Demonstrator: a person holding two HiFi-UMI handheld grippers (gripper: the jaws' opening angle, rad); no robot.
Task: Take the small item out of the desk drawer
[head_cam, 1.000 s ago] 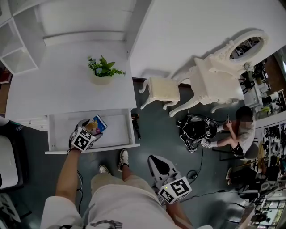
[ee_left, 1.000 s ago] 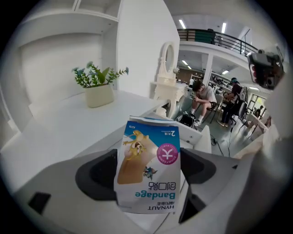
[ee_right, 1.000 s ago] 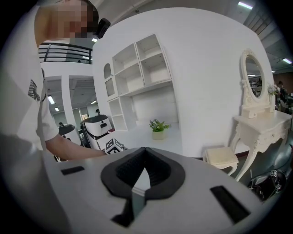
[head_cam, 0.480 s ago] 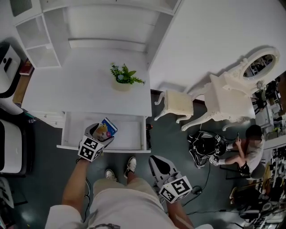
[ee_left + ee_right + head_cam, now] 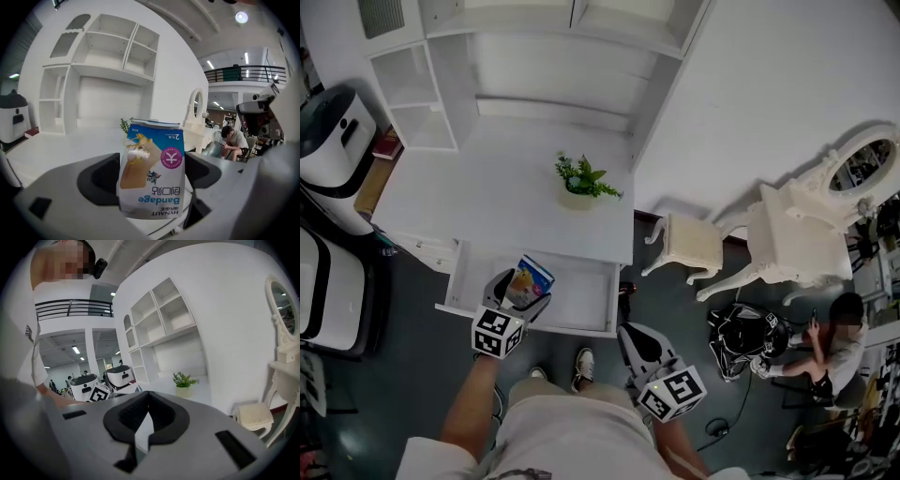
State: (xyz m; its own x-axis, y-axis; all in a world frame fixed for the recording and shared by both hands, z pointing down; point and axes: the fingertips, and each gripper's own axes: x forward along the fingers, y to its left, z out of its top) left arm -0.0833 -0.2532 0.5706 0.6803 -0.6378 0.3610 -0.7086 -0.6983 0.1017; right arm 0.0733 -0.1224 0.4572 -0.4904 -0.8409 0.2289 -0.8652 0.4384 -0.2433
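The small item is a blue and white bandage box (image 5: 530,278) with a cartoon picture. My left gripper (image 5: 523,289) is shut on it, a pad against each side, and holds it upright over the left part of the open white desk drawer (image 5: 581,286). In the left gripper view the box (image 5: 152,171) fills the space between the jaws of the left gripper (image 5: 152,185), its print upside down. My right gripper (image 5: 637,345) hangs low beside the person's right leg, in front of the drawer. Seen in its own view, the right gripper (image 5: 146,423) is shut on nothing.
A potted green plant (image 5: 584,180) stands on the white desk (image 5: 487,202), with white shelving (image 5: 534,56) behind. White machines (image 5: 333,141) stand at the left. A stool (image 5: 689,246), an ornate vanity table (image 5: 797,225), a black bag (image 5: 745,337) and a seated person (image 5: 834,347) are to the right.
The head view has swung so the desk sits further right and lower. My left gripper keeps the box and has drawn back a little toward the drawer's front edge. The right gripper stays put.
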